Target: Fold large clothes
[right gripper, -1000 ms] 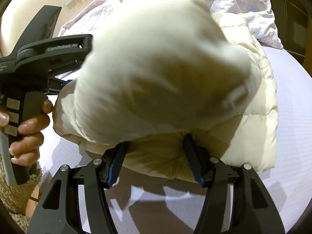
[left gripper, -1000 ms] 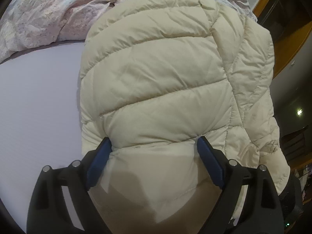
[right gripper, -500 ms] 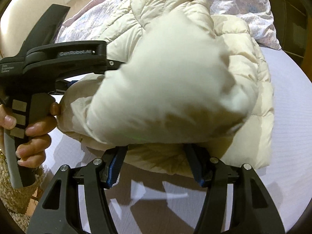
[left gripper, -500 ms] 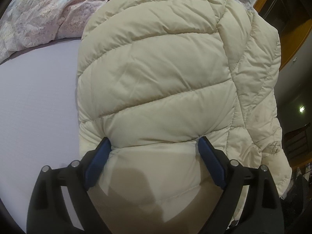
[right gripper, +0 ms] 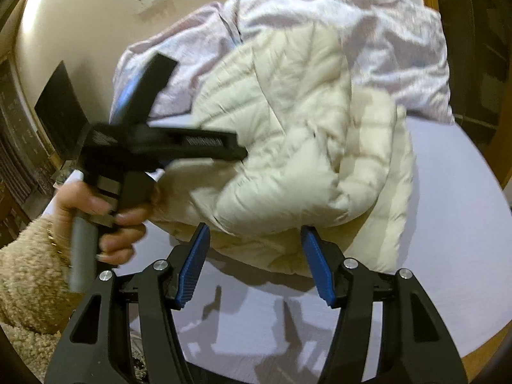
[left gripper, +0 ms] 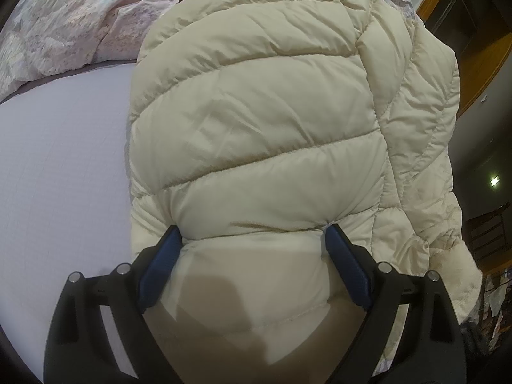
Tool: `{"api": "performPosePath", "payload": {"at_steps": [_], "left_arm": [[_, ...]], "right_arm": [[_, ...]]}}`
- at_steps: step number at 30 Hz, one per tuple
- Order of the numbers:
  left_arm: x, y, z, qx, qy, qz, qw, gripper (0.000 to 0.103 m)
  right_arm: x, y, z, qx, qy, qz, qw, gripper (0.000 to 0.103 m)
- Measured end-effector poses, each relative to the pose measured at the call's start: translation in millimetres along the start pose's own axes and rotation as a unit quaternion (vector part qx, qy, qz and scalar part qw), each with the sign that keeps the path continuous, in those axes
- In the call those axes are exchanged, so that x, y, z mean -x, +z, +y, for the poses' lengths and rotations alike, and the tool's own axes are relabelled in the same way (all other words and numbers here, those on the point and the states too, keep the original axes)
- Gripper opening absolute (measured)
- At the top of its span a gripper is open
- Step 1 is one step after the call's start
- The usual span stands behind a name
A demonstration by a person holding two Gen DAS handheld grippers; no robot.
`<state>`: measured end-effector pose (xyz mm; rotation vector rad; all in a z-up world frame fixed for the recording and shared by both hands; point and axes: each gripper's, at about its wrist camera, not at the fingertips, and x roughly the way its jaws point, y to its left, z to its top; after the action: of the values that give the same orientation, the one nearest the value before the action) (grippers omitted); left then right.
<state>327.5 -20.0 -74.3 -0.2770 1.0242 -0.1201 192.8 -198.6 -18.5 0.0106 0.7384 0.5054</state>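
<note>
At the near edge of the bed [left gripper: 57,166], the left gripper [left gripper: 252,240] stands spread wide with its blue pads pressed into a fold of the cream puffer jacket [left gripper: 256,121], pinching that thick bunch between them. The right gripper [right gripper: 254,243] is spread, its pads hovering just before the jacket's near hem without touching it. The jacket lies bunched and partly folded over the lavender sheet. A hand [right gripper: 96,214] in a fleecy sleeve [right gripper: 28,272] holds the left gripper's handle. Beyond, a crumpled floral quilt [left gripper: 80,22] fills the far edge.
</note>
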Motion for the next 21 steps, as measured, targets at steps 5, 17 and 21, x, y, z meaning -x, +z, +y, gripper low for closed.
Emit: {"api": "performPosePath", "payload": {"at_steps": [5,17,21], "left_arm": [[0,0,1,0.002,-0.001,0.000,1.0000,0.090],[0,0,2,0.002,-0.001,-0.001,1.0000,0.090],[1,-1,1,0.002,-0.002,-0.002,1.0000,0.090]], "right_arm": [[12,8,-7,-0.008,0.003,-0.018,1.000,0.059],[24,35,-8,-0.020,0.003,-0.054,0.998,0.055],[22,51,-3,-0.014,0.000,-0.073,0.997,0.049]]}}
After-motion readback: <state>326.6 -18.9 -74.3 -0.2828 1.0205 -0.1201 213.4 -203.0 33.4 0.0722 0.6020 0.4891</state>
